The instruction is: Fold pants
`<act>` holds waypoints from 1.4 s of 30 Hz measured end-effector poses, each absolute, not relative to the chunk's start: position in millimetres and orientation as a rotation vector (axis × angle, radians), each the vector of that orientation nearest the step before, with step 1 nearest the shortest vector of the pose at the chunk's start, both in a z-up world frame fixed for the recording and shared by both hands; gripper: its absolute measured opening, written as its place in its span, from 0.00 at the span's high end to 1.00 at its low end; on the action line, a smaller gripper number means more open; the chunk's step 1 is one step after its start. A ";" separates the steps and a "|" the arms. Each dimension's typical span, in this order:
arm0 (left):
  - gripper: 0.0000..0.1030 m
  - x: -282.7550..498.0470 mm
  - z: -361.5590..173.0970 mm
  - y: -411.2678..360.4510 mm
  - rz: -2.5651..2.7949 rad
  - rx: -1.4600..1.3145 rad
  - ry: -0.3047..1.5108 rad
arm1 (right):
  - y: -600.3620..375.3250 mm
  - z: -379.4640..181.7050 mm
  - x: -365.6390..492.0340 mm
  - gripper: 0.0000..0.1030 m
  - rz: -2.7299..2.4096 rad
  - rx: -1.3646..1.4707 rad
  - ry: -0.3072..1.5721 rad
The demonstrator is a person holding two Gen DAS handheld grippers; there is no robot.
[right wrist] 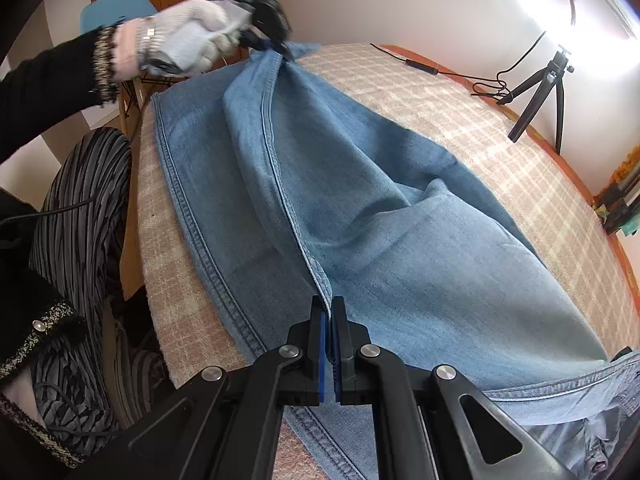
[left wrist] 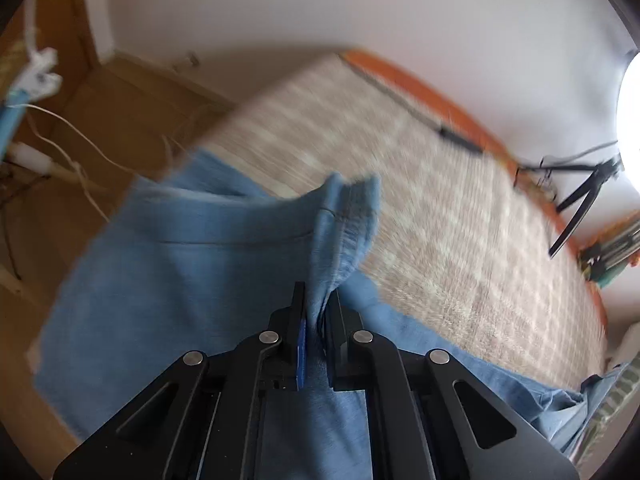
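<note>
Blue denim pants (right wrist: 360, 208) lie on a checked beige table cover (right wrist: 500, 128). My right gripper (right wrist: 327, 308) is shut on a seamed edge of the pants near the front of the table. My left gripper (left wrist: 318, 300) is shut on a bunched hem end of the pants (left wrist: 200, 272) and holds it lifted over the table's far left corner. The left gripper also shows in the right wrist view (right wrist: 276, 46), held by a white-gloved hand (right wrist: 192, 36). The fabric stretches in a raised ridge between the two grippers. The left wrist view is blurred by motion.
A black tripod (right wrist: 540, 92) with a ring light (right wrist: 568, 12) stands at the table's far right, a black cable (right wrist: 440, 70) beside it. The table has an orange rim (right wrist: 624, 256). The person's striped skirt (right wrist: 80, 216) is at the left. A blue chair (right wrist: 116, 4) stands behind.
</note>
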State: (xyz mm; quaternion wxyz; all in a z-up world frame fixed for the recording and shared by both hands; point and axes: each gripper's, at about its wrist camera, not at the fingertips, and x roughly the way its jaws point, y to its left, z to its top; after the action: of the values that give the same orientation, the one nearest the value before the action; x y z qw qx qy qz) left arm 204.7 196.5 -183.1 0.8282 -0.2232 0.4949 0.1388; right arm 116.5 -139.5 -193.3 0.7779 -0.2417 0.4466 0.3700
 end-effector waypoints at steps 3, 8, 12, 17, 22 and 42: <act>0.94 163.1 -166.1 221.8 0.299 -0.532 0.978 | -139.9 -188.7 116.5 1.00 0.795 -0.520 0.951; 0.94 107.7 -172.5 257.4 0.313 -0.628 0.951 | -135.2 -183.3 115.8 1.00 0.792 -0.535 0.936; 0.94 82.1 -193.7 268.5 0.317 -0.681 0.954 | -128.6 -184.0 110.7 1.00 0.781 -0.575 0.926; 0.94 55.2 -218.2 270.9 0.318 -0.761 0.949 | -121.7 -194.1 106.8 1.00 0.751 -0.614 0.942; 0.94 39.4 -224.7 272.6 0.315 -0.767 0.926 | -117.1 -192.1 105.1 1.00 0.716 -0.627 0.927; 0.85 22.4 -217.9 307.4 0.468 -0.710 0.947 | -81.0 -193.2 91.1 1.00 0.734 -0.655 0.902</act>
State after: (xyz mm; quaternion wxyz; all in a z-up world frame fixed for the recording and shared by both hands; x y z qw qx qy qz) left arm 22.4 307.4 -217.9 0.8042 -0.3316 0.4422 0.2186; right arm 91.1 -81.0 -193.2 0.7857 -0.3036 0.4181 0.3402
